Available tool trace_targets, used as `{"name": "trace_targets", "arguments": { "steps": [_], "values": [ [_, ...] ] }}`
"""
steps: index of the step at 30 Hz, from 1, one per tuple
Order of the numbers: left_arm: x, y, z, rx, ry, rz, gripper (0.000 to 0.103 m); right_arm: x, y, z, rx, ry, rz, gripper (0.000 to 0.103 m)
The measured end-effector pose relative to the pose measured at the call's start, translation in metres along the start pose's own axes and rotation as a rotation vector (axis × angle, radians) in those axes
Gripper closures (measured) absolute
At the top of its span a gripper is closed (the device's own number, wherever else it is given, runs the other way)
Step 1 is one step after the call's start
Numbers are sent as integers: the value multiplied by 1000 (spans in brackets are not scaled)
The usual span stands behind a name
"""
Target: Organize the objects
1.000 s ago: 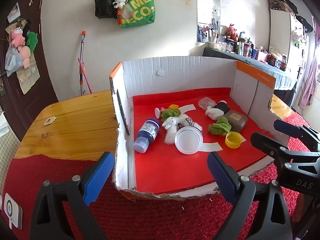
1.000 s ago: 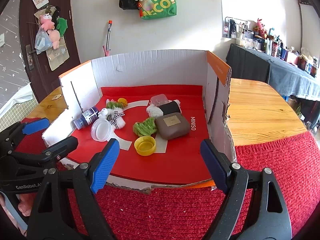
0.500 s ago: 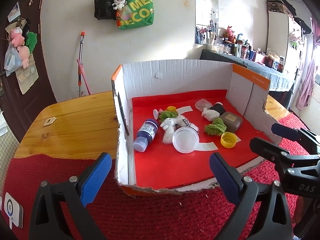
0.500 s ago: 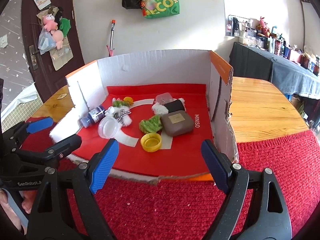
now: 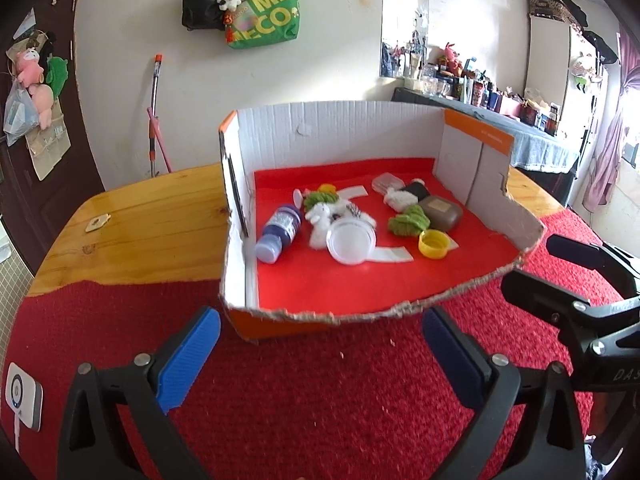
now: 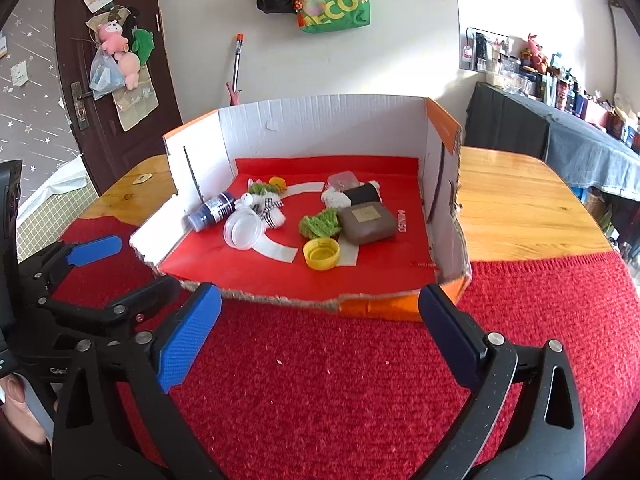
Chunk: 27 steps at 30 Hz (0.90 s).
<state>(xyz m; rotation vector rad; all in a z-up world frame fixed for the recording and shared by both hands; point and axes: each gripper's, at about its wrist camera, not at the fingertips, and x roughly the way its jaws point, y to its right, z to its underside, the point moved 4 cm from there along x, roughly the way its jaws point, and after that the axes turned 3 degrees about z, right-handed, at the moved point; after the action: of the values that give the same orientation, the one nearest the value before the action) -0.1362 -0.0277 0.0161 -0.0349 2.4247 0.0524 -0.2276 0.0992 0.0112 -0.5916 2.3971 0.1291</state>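
A cardboard box (image 5: 240, 312) (image 6: 384, 308) with a red lining and a torn-off front wall sits on a red mat. Inside lie a blue bottle (image 5: 279, 233) (image 6: 212, 211), a clear round lid (image 5: 351, 240) (image 6: 243, 231), a yellow cap (image 5: 434, 243) (image 6: 321, 253), green fuzzy pieces (image 5: 409, 221) (image 6: 320, 223), a brown case (image 5: 441, 213) (image 6: 367, 224) and a white plush toy (image 5: 320, 220). My left gripper (image 5: 320, 356) (image 6: 132, 276) is open and empty in front of the box. My right gripper (image 6: 320, 344) (image 5: 536, 264) is open and empty beside it.
The red mat (image 6: 320, 380) covers the near part of a wooden table (image 5: 140, 232) (image 6: 516, 216). A white device (image 5: 22, 396) lies at the mat's left edge. A green bag (image 5: 264, 12) hangs on the far wall. A cluttered counter (image 5: 500, 120) stands behind on the right.
Both grippers have drawn back from the box toward the near edge of the mat. Both stay open. The objects in the box have not moved.
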Motion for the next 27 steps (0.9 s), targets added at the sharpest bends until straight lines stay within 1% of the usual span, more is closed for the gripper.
{"name": "trace_targets", "arguments": {
  "steps": [7,13,18,22,27],
  "values": [
    [0,-3,12,-21,-29,11,0,-4,5,10,24,-16,2,0],
    [4,-6,22,-52,-74,30,0,4,6,23,34,-66,-8,0],
    [8,-9,30,-65,-109,16,0,10,9,32,51,-92,-14,0],
    [12,-10,35,-67,-131,-2,0,14,9,35,44,-110,1,0],
    [18,-8,41,-64,-167,-13,0,21,8,42,33,-151,-7,0]
  ]
}}
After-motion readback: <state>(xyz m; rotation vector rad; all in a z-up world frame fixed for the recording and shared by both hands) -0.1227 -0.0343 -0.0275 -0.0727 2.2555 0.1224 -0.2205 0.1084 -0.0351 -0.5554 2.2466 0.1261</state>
